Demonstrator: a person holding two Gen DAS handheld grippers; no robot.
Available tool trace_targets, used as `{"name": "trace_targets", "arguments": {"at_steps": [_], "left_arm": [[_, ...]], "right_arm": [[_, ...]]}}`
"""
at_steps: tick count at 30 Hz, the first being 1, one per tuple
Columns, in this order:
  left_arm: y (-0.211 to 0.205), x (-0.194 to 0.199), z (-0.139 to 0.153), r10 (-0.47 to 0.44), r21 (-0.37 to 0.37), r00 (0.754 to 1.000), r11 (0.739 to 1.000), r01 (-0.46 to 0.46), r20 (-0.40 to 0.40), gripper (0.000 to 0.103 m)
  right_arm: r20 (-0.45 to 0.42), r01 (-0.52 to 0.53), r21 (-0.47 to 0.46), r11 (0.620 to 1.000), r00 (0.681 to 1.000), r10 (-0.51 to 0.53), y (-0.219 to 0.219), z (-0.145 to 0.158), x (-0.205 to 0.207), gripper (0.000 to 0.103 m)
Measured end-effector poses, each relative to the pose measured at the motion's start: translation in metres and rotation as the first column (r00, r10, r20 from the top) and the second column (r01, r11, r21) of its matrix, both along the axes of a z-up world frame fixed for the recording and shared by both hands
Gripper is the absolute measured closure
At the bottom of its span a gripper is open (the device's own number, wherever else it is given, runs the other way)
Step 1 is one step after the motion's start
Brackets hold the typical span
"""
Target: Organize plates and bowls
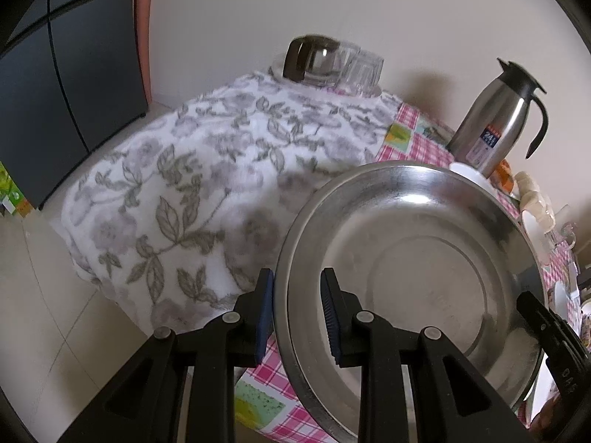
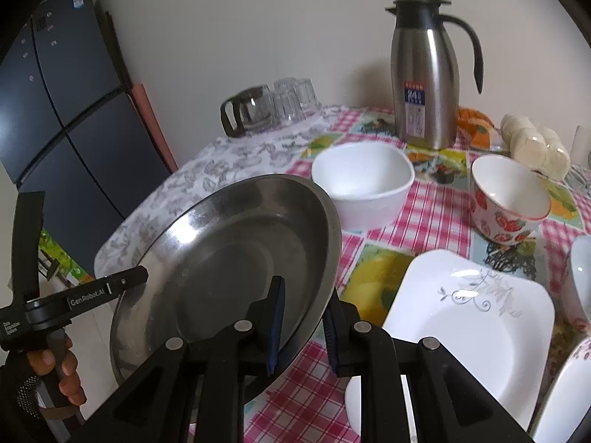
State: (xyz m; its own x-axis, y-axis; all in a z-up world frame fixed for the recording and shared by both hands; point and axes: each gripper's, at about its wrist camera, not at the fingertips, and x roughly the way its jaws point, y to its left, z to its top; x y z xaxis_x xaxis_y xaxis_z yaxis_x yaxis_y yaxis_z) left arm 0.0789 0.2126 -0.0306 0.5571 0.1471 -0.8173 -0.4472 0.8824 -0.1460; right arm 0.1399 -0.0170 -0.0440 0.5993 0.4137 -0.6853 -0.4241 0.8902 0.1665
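A large steel plate (image 1: 413, 258) (image 2: 221, 258) is held tilted above the table's near left corner. My left gripper (image 1: 297, 313) straddles its left rim, jaws either side of the edge. My right gripper (image 2: 304, 328) grips its right rim the same way. A white square bowl (image 2: 364, 184), a strawberry-patterned bowl (image 2: 508, 203) and a white square plate (image 2: 472, 317) with a grey flower motif sit on the pink checked tablecloth (image 2: 436, 210) to the right of the steel plate.
A steel thermos jug (image 2: 424, 77) (image 1: 495, 122) stands at the back. A glass coffee pot (image 2: 247, 110) and upturned glasses (image 2: 295, 99) sit on a floral towel (image 1: 207, 170). More white dishes (image 2: 581, 280) lie at the right edge. A dark fridge (image 2: 62, 110) stands at the left.
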Motion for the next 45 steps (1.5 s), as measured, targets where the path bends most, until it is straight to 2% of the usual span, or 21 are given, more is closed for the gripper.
{"name": "trace_targets", "arguments": {"at_steps": [11,17,23,31,34,40,45], "left_arm": [[-0.044,0.002,0.063,-0.063,0.050,0.994,0.997,0.059,0.093,0.076],[-0.080,0.008,0.089,-0.124,0.083,0.984,0.990,0.114,0.128,0.076],[-0.119,0.020,0.108,-0.186,0.102,0.971,0.980,0.172,0.150,0.076],[-0.175,0.040,0.117,-0.268,0.104,0.950,0.961,0.254,0.159,0.076],[-0.195,0.047,0.117,-0.293,0.104,0.943,0.954,0.280,0.156,0.076],[-0.230,0.063,0.107,-0.334,0.091,0.932,0.942,0.324,0.142,0.076],[-0.249,0.073,0.095,-0.338,0.055,0.932,0.941,0.334,0.131,0.076]], "right_arm": [[0.116,0.037,0.090,0.995,0.992,-0.048,-0.034,0.056,-0.022,0.082],[0.197,0.093,0.124,0.988,0.973,-0.116,-0.067,0.087,-0.038,0.082],[0.239,0.151,0.169,0.974,0.952,-0.189,-0.102,0.104,-0.051,0.082],[0.235,0.250,0.239,0.938,0.923,-0.306,-0.162,0.116,-0.060,0.082],[0.241,0.287,0.239,0.927,0.908,-0.343,-0.180,0.118,-0.063,0.082],[0.229,0.340,0.248,0.907,0.889,-0.396,-0.213,0.113,-0.066,0.081],[0.198,0.392,0.245,0.887,0.875,-0.442,-0.236,0.103,-0.062,0.081]]}}
